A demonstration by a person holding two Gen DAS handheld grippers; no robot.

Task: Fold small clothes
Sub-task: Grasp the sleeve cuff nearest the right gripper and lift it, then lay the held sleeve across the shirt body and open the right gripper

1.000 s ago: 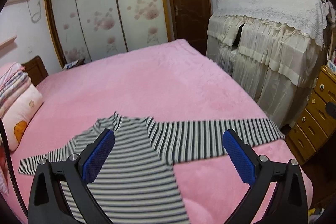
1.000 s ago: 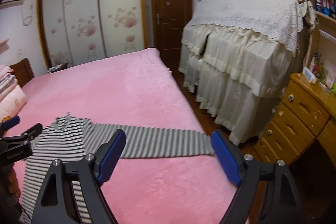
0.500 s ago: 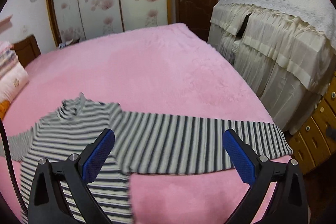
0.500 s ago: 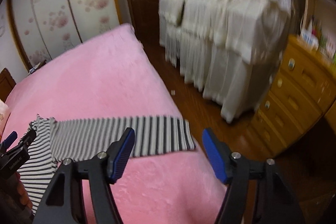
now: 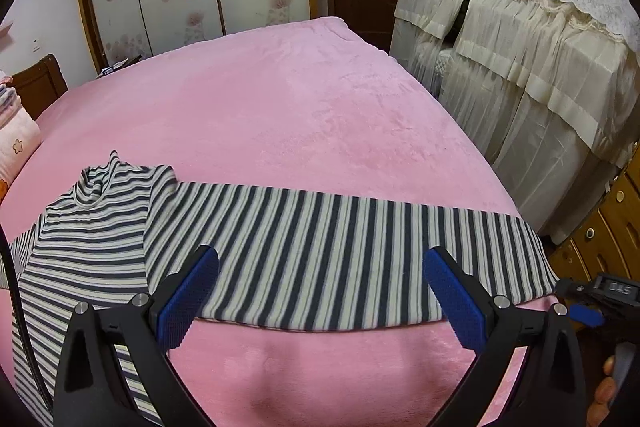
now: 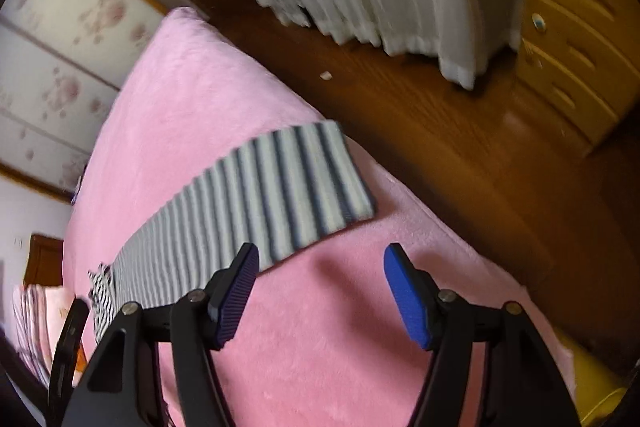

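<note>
Through the left wrist view: left gripper (image 5: 320, 291) spread wide with nothing pinched, blue pads hovering just above a black-and-white striped knit top with a roll neck (image 5: 104, 227), laid flat on a plush pink bed cover (image 5: 288, 115). Stretched straight across the gap between the jaws, from one pad to the other and on past both, the top's long striped sleeve (image 5: 340, 251), long axis crosswise to the pointing line, near hem just ahead of the pads. Off beyond the left-hand pad, the body and collar; beyond the right-hand pad, the cuff end, with the tip of the right gripper (image 5: 584, 307) just outside it (a fingertip visible below). Through the right wrist view, blurred: right gripper (image 6: 320, 291) partly spread and closing, nothing but pink cover between the pads. Ahead of the jaws and reaching away to their left-hand side, the same sleeve, cuff (image 6: 344, 171) lying forward of the gap near the bed edge, not yet straddled; near hem passing just by the tip of the left-hand pad, contact not clear through the blur. Likely pivot of the coming move: cuff nearer the right hand, mid-sleeve nearer the left, so probably a carry of the cuff along the sleeve's length toward the body.
</note>
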